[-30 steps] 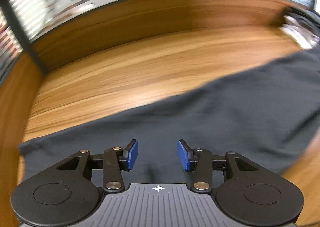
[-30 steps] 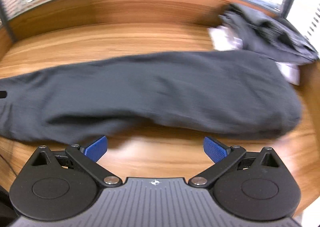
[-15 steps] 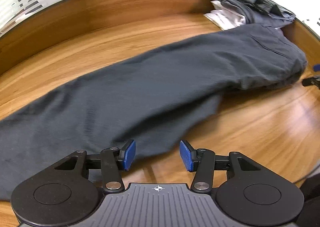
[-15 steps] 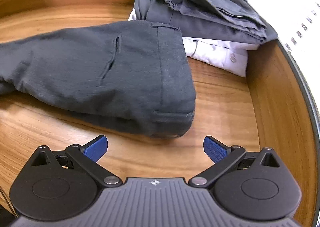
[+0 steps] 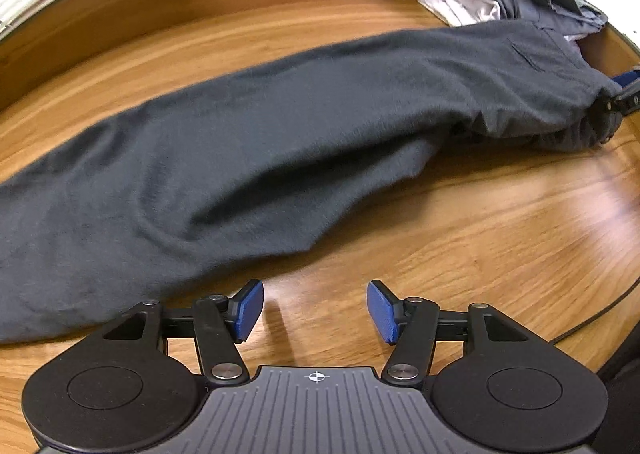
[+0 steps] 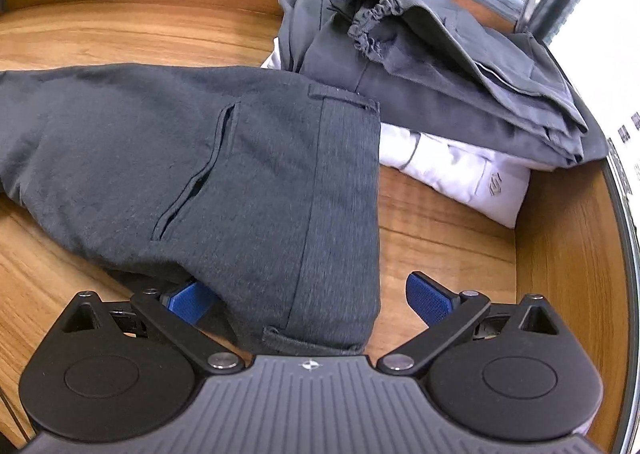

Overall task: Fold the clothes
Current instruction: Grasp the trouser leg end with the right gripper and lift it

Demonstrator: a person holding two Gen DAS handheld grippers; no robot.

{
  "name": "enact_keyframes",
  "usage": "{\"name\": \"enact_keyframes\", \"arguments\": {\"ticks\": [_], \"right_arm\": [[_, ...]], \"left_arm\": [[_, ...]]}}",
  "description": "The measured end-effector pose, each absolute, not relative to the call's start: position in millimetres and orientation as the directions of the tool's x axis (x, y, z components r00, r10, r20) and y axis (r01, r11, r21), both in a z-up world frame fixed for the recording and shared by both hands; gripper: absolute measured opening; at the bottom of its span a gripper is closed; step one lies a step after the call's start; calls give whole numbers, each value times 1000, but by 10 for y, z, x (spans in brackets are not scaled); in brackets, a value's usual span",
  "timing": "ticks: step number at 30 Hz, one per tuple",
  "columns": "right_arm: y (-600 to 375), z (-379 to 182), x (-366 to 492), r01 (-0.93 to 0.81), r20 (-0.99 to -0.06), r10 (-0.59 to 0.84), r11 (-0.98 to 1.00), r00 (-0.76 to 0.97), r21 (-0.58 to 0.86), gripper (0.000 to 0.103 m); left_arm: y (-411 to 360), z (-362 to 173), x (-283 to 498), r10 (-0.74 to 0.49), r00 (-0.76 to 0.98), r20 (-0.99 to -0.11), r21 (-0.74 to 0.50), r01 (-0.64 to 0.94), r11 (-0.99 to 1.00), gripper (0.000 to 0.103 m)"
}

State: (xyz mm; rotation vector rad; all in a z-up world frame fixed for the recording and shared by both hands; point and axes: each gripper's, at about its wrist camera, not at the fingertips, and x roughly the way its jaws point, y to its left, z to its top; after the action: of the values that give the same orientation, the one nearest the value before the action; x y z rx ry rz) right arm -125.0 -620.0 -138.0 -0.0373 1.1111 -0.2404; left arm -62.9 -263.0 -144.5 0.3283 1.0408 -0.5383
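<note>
Dark grey trousers [image 5: 248,142] lie stretched across the wooden table, legs to the left and waistband [image 6: 340,214] to the right. My left gripper [image 5: 315,310] is open and empty, just in front of the near edge of a trouser leg. My right gripper [image 6: 312,304] is open with the waistband end lying between its fingers; the cloth covers part of the left blue pad [image 6: 188,300]. The right gripper also shows at the far right of the left wrist view [image 5: 624,94], at the waistband.
A stack of folded grey garments [image 6: 432,66] on a folded white shirt [image 6: 460,170] sits behind the waistband at the back right. A raised wooden rim [image 6: 560,254] borders the table on the right and at the back. A black cable [image 5: 600,318] lies at the right.
My right gripper has moved forward so the waistband now lies between its open fingers. My left view has swung right along the trousers and now sits off the cloth.
</note>
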Motion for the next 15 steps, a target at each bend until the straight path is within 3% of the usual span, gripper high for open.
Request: {"name": "enact_keyframes", "arguments": {"ticks": [4,7,8,9,15], "right_arm": [[-6198,-1358,-1213,127,-898,-165,984,407,-123,93],[-6242,-1367,-1220,117,-915,-88,992,394,-46,72],[-6251,-1360,-1220,117,-919,-65,993,388,-21,54],[-6233,-1332,-1216,108,-920,-53,994,389,-12,44],[-6094,-1010,-1208,49,-897,-64,998,437,-47,36]], "left_arm": [[-2781,-1504,-628,-304,381,-873,-19,596,803,62],[-2925,-1527,-627,-339,380,-861,-30,626,779,67],[-2980,-1532,-626,-346,382,-857,-28,636,771,67],[-3029,-1534,-618,-351,386,-853,-26,641,767,67],[-3250,-1502,-592,-373,463,-804,8,636,772,66]]}}
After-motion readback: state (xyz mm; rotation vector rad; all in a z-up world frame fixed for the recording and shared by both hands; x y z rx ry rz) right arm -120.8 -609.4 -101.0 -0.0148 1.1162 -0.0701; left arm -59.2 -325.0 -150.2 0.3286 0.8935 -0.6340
